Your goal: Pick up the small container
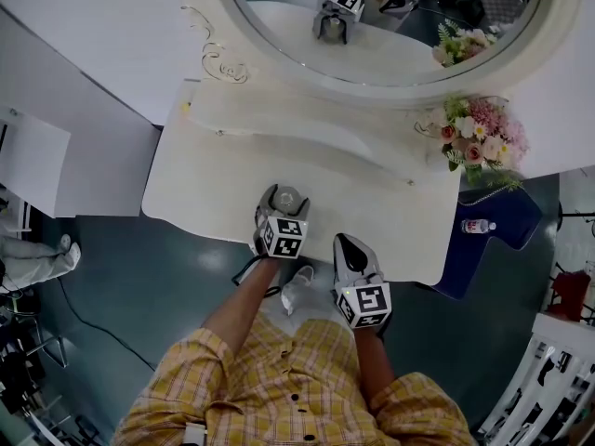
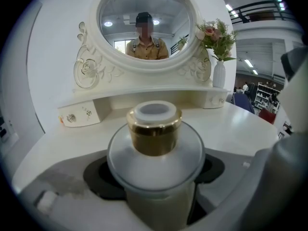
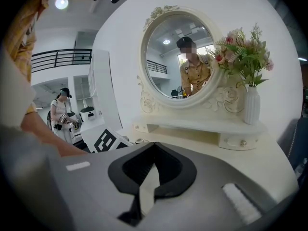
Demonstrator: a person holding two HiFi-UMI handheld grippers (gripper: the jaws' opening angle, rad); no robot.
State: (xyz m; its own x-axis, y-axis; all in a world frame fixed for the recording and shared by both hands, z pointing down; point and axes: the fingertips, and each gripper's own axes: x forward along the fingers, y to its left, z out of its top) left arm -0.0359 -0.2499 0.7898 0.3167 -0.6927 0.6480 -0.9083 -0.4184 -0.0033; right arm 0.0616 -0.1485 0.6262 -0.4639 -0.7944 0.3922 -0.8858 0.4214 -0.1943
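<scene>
The small container (image 1: pixel 288 196) is a frosted jar with a gold collar and a white cap (image 2: pixel 154 110). It sits between the jaws of my left gripper (image 1: pixel 287 203), which is shut on its body over the near middle of the white vanity table (image 1: pixel 204 170). In the left gripper view the jar (image 2: pixel 155 158) fills the centre, with both jaws pressed against its sides. I cannot tell whether it rests on the tabletop or hangs just above it. My right gripper (image 1: pixel 350 246) is to the right, near the table's front edge, shut with nothing in it (image 3: pixel 151 170).
An oval mirror (image 1: pixel 390 26) in an ornate white frame stands at the back of the table. A vase of pink flowers (image 1: pixel 479 137) is at the back right. A water bottle (image 1: pixel 477 226) lies on a blue seat (image 1: pixel 502 216) right of the table. A white cabinet (image 1: pixel 33 165) is at the left.
</scene>
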